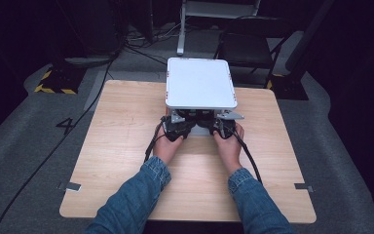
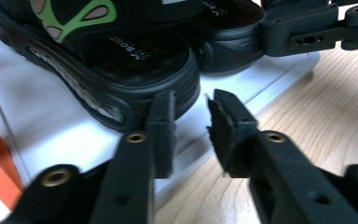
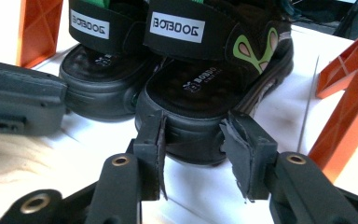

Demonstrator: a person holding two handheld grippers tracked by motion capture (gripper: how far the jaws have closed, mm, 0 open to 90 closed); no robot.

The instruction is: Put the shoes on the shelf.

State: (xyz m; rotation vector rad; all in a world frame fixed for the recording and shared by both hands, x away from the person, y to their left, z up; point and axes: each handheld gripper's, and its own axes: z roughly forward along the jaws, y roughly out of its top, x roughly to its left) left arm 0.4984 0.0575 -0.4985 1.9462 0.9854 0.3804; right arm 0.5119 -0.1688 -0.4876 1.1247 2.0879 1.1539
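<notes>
- On the near part of the wooden table [image 1: 126,146] we see a person's two forearms in denim sleeves [image 1: 141,195] coming in, each hand holding a gripper up against the near edge of a white two-level stand [image 1: 200,83].
- In the left gripper view, the left gripper [image 2: 190,122] has its jaws a little apart; nothing lies between them. One pad touches, or all but touches, the heel of the left sandal [image 2: 121,60].
- In the right gripper view, the right gripper [image 3: 192,140] has its jaws set on either side of the heel of the right sandal [image 3: 214,84]. The pads lie at the heel's sides, but we cannot tell whether they press on it.
- Both sandals are black with green trim. They stand side by side, touching, heels toward us, on the stand's white lower shelf [image 3: 279,112].
- Orange supports [image 3: 349,93] rise at the shelf's left and right sides.
- Beyond the table, on the far floor, stands a dark folding chair [image 1: 248,48].
</notes>
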